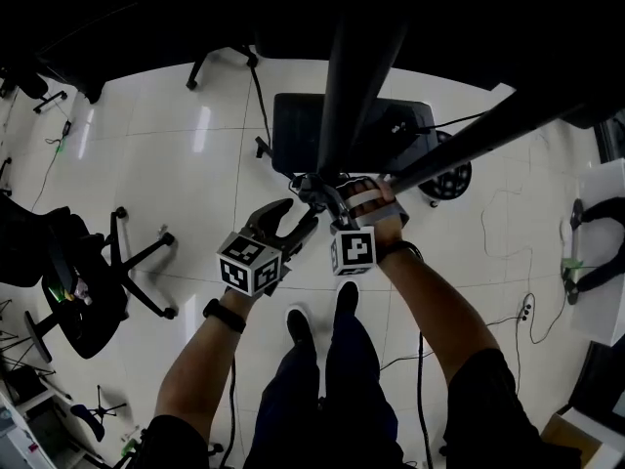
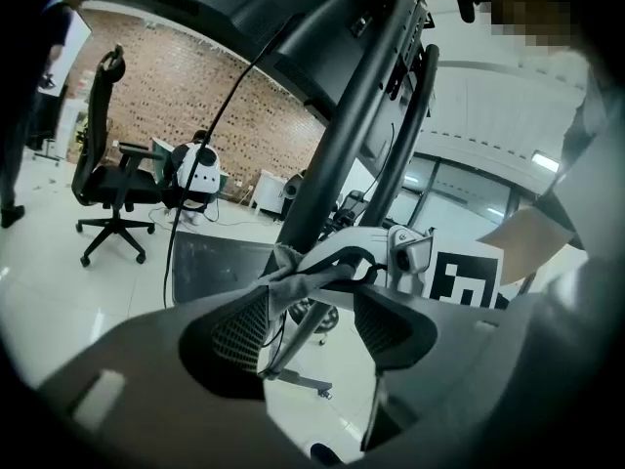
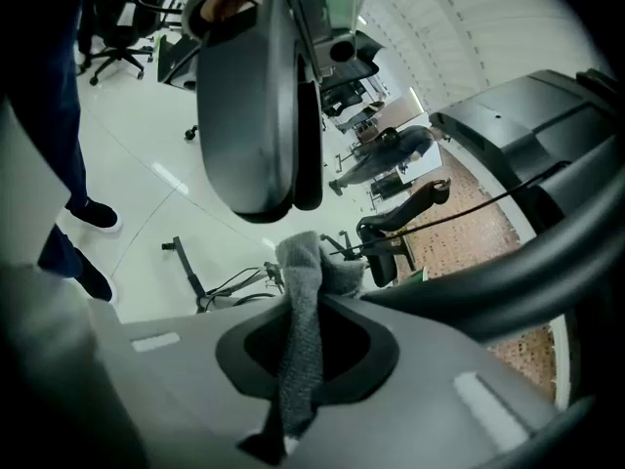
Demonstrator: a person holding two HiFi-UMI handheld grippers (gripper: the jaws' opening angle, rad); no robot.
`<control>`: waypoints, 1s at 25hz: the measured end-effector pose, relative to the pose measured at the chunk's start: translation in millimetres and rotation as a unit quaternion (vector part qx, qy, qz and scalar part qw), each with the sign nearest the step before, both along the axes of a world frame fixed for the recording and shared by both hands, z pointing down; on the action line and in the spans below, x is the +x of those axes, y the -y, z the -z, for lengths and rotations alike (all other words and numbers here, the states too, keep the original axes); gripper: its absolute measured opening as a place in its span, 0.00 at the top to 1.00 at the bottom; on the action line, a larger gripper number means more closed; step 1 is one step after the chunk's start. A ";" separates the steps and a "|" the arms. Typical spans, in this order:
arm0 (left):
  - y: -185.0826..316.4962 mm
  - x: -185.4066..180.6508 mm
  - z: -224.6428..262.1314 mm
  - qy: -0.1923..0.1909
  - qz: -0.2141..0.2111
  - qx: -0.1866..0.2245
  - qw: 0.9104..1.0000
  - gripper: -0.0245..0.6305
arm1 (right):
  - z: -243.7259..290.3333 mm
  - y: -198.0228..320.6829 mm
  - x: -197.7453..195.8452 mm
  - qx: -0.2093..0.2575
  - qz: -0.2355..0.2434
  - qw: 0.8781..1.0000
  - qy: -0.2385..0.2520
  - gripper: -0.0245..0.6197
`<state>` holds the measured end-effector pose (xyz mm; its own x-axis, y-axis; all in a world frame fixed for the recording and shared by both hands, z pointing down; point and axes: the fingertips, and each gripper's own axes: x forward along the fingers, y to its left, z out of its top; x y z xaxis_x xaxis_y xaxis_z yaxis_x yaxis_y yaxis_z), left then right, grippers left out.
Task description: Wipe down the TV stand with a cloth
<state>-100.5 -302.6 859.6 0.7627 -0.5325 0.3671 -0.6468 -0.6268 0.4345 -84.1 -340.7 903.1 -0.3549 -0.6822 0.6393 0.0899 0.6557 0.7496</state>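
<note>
Head view: left gripper (image 1: 298, 225) and right gripper (image 1: 327, 201) meet at the black TV stand post (image 1: 347, 86). Left gripper view: jaws apart, grey cloth (image 2: 285, 274) bunched against the post (possibly brushing one pad). Right gripper view: jaws clamped on the cloth.

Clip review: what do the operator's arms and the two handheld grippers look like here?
The left gripper and right gripper are dark grey and black with broad, ribbed black jaw pads. Each carries a white cube printed with black square markers. The person wears short dark sleeves, a black watch-like band on the left wrist and a dark band on the right wrist.
</note>
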 end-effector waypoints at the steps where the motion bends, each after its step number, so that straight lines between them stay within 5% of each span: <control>1: -1.3 2.7 -7.6 0.002 -0.003 -0.004 1.000 0.51 | -10.1 -0.1 0.6 -0.004 0.000 1.000 -0.002 0.94; 16: -17.5 3.8 -51.3 -0.004 0.000 -0.037 0.999 0.51 | -92.1 -0.4 10.5 -0.047 -0.020 0.998 -0.038 0.94; 25: -36.8 11.4 41.2 -0.023 -0.015 0.012 1.000 0.51 | 32.5 -45.2 2.7 -0.040 -0.015 0.996 0.077 0.94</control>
